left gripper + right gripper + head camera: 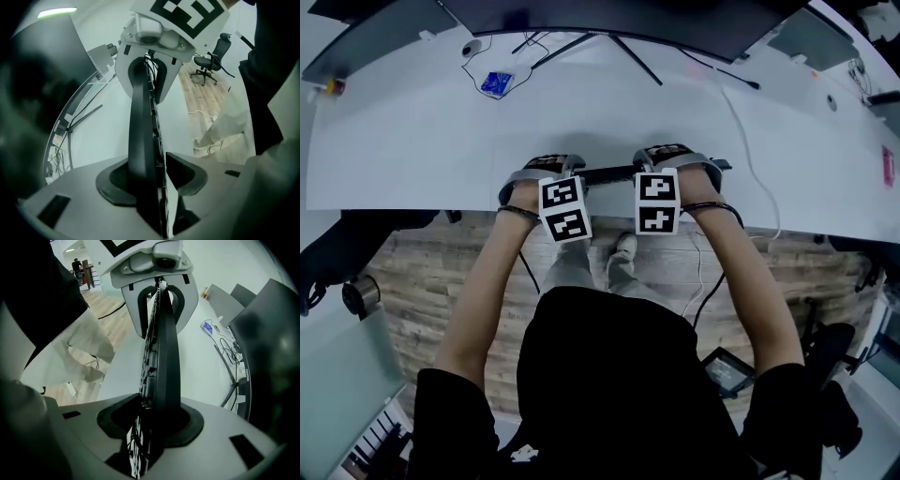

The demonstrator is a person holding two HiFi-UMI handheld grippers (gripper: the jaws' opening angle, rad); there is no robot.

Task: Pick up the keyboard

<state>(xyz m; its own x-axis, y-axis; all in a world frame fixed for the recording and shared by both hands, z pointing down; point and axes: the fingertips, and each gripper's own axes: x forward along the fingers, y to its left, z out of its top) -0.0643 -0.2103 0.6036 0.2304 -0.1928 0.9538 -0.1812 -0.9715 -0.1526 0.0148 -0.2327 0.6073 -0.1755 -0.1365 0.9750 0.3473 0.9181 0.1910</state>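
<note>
Keyboard [609, 174] clamped by downward-pointing left gripper [548, 163] and right gripper [671, 152].

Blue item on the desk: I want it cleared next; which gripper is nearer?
Left. The left gripper holds the keyboard toward the person from the blue item; the right gripper, farther right.

The right gripper [150, 423] has its jaws pressed on one end of the dark keyboard [163, 352], which stands on edge with its keys facing left. At the far end, the left gripper [159, 303] straddles it. The white bench [199, 362] lies behind, with a dark monitor [269, 329] at the right.
</note>
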